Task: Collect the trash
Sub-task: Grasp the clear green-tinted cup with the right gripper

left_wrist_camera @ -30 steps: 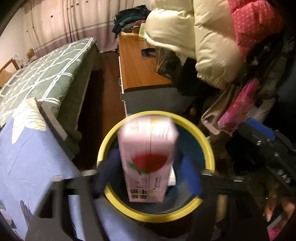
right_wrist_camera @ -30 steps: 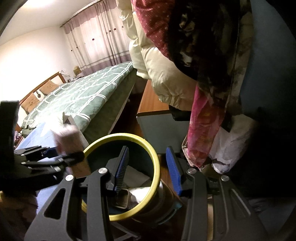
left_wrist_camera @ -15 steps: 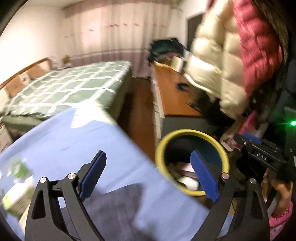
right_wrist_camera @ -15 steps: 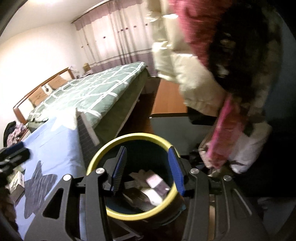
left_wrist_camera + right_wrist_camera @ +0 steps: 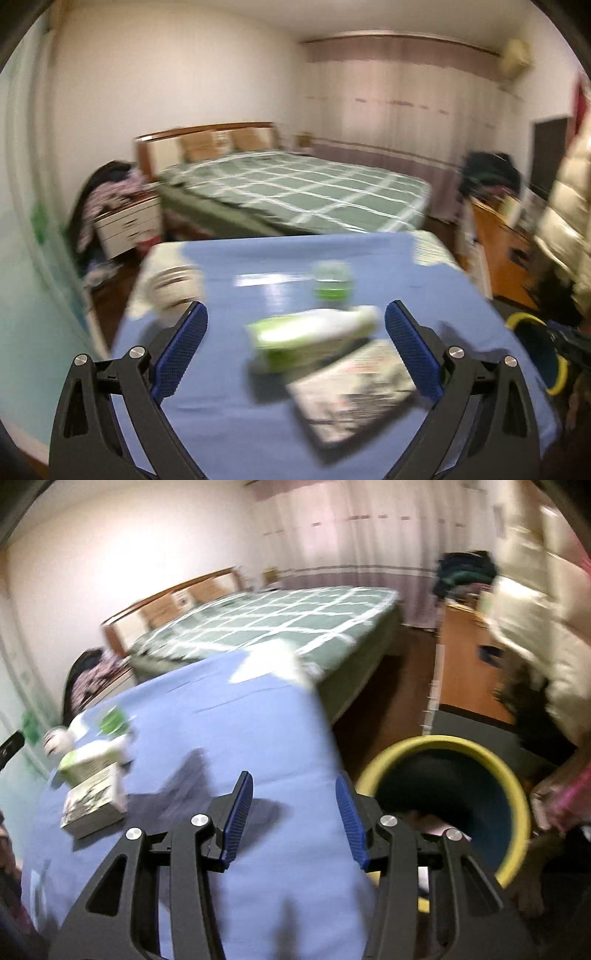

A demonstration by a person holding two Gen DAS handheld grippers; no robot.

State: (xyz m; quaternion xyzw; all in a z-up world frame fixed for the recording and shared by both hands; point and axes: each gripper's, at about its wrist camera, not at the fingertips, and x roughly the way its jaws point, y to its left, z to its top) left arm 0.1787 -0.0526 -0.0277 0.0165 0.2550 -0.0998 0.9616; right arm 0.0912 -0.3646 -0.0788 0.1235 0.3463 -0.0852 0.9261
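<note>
The left gripper (image 5: 293, 345) is wide open with nothing between its blue fingers (image 5: 181, 345); its jaws have just been opening. It points at the trash lying on the blue table (image 5: 229, 417). Closest to it, near the middle of the table, a green and white carton (image 5: 310, 334) lies on its side, and its end rests on a flat black and white box (image 5: 354, 395). Behind them, toward the far edge, stands a green cup (image 5: 330, 282). A white roll (image 5: 173, 286) sits near the far left corner.

The right gripper (image 5: 293, 816) is half open and empty. It hangs over the right edge of the table, beside the yellow bin (image 5: 513, 805). The bin stands on the floor just off that edge and already has some trash inside.

The pictures are very blurry, so a grab now could miss. The carton leans on the box, so pulling one may drag the other off the table. The cup could tip if bumped.
</note>
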